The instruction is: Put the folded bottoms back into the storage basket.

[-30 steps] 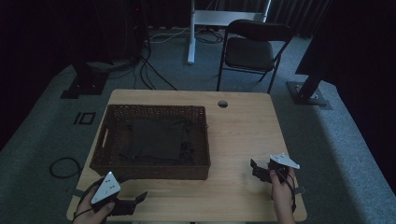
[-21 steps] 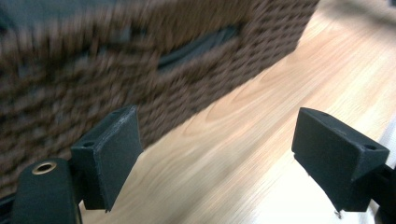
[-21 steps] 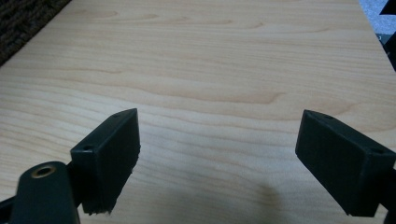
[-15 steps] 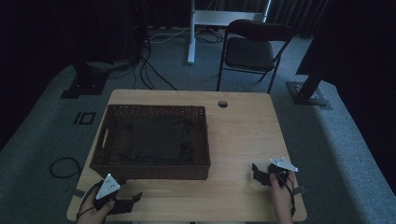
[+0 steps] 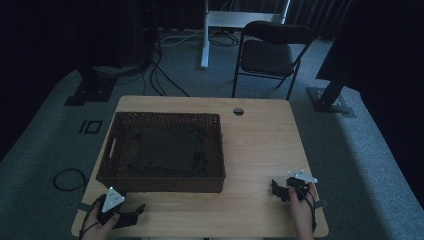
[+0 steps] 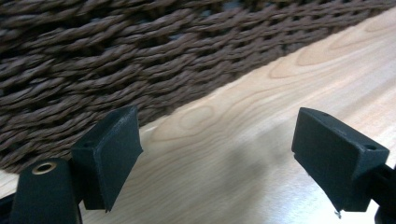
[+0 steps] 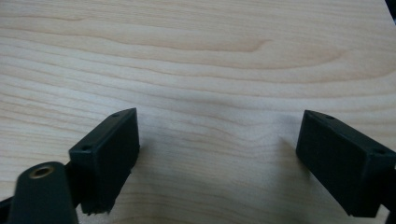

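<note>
A dark folded cloth (image 5: 167,152) lies flat in the bottom of a brown wicker basket (image 5: 160,182), which sits on the left half of a pale wooden table (image 5: 255,150). The light is dim, so the cloth could be a garment or a plain towel. It looks already stowed, which suggests the placing is done and little is left beyond drawing the hands away.

The left gripper (image 5: 131,217) rests low at the table's near left corner, just in front of the basket's near wall. In the left gripper view its jaws stand wide apart with nothing between them, the woven wall (image 6: 116,51) close ahead.

The right gripper (image 5: 276,190) sits near the table's near right edge, well apart from the basket. Its jaws are also spread wide and empty over bare wood (image 7: 210,60).

Beyond the table stands a black folding chair (image 5: 267,55).
</note>
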{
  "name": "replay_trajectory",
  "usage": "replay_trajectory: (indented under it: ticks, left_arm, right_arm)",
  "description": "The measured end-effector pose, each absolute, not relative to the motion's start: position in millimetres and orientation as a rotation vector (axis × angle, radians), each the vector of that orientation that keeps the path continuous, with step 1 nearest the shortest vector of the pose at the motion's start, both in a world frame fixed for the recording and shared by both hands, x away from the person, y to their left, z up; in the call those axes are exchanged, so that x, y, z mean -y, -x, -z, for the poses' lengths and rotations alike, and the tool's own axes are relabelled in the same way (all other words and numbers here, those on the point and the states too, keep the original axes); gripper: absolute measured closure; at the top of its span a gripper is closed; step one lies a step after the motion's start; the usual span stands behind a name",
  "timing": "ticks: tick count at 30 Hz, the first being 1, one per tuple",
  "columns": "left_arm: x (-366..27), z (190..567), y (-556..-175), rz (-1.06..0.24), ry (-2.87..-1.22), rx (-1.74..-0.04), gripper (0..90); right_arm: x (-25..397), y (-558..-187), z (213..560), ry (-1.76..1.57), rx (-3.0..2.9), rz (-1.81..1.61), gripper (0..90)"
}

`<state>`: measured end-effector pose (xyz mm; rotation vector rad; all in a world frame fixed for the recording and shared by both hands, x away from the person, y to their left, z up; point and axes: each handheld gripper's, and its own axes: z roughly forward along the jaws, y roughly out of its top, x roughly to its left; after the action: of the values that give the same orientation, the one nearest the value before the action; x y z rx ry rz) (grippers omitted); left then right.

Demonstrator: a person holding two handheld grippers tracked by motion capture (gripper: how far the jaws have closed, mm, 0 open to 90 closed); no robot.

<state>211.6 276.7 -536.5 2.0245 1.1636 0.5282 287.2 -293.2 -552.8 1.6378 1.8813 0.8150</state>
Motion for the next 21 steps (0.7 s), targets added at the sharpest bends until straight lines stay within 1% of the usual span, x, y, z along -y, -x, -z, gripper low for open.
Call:
replay_trajectory:
  ticks: [14,21]
  left_arm:
    - [-286.7,549.4,-213.9,-0.552,-2.013,-1.289,16.3]
    - [-288.5,553.4,-215.9,-0.600,-1.985,-1.313,15.6]
  right_arm:
    - [295.5,-287.7,553.0,-1.665,-1.858,-0.808,12.3]
    - [295.5,-287.7,553.0,-1.664,-1.858,-0.808,12.3]
